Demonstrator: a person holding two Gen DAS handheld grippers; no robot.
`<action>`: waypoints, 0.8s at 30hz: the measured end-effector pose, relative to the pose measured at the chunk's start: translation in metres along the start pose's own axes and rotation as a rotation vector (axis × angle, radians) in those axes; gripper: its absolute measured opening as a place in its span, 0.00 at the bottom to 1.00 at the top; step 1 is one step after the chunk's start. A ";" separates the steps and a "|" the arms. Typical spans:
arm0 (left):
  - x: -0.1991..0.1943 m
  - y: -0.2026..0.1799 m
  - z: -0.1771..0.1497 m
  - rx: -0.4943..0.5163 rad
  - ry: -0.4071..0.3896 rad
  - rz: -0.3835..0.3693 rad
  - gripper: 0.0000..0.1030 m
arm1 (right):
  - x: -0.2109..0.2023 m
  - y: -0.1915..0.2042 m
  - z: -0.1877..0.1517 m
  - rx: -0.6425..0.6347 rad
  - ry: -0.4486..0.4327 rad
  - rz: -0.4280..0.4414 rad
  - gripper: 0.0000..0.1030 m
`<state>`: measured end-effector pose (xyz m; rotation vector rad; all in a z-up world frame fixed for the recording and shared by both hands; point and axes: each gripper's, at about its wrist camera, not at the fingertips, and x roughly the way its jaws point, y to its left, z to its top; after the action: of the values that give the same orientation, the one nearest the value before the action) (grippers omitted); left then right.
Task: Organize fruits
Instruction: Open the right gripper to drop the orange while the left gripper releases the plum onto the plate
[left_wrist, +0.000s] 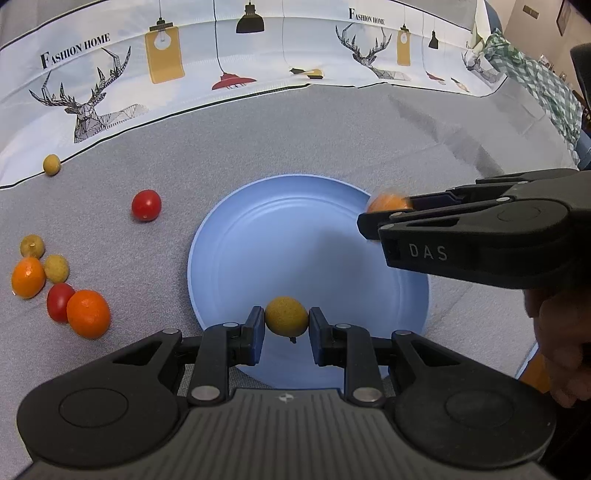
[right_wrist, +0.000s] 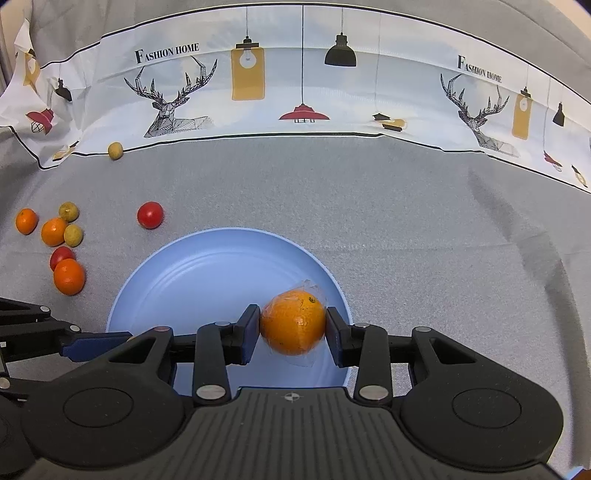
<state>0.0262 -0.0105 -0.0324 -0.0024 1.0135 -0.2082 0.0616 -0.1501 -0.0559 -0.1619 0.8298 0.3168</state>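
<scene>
My left gripper (left_wrist: 287, 321) is shut on a small yellow-brown fruit (left_wrist: 286, 316) and holds it over the near edge of the blue plate (left_wrist: 258, 229). My right gripper (right_wrist: 291, 326) is shut on an orange in clear wrap (right_wrist: 293, 322) and holds it over the right part of the blue plate (right_wrist: 184, 273). The right gripper (left_wrist: 384, 214) also shows in the left wrist view, over the plate's right rim, with the orange (left_wrist: 388, 202) blurred. The left gripper's fingers (right_wrist: 92, 345) show at the left of the right wrist view.
Loose fruit lies on the grey cloth left of the plate: a red tomato (left_wrist: 146, 205), a cluster of oranges (left_wrist: 88, 314), tomatoes (left_wrist: 59, 302) and yellow fruits (left_wrist: 56, 268), and one yellow fruit (left_wrist: 51, 164) by the printed cloth border (left_wrist: 221, 55).
</scene>
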 end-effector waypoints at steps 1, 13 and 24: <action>0.000 0.000 0.000 -0.001 0.002 -0.007 0.28 | 0.000 0.000 0.000 0.001 -0.004 -0.004 0.40; -0.001 0.000 0.000 -0.004 -0.004 -0.002 0.29 | -0.001 -0.001 -0.001 0.008 -0.017 -0.024 0.52; -0.002 0.003 0.001 -0.010 -0.007 -0.001 0.29 | -0.001 0.000 -0.002 0.008 -0.021 -0.027 0.52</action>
<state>0.0265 -0.0076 -0.0300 -0.0128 1.0077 -0.2042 0.0598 -0.1504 -0.0562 -0.1617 0.8070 0.2894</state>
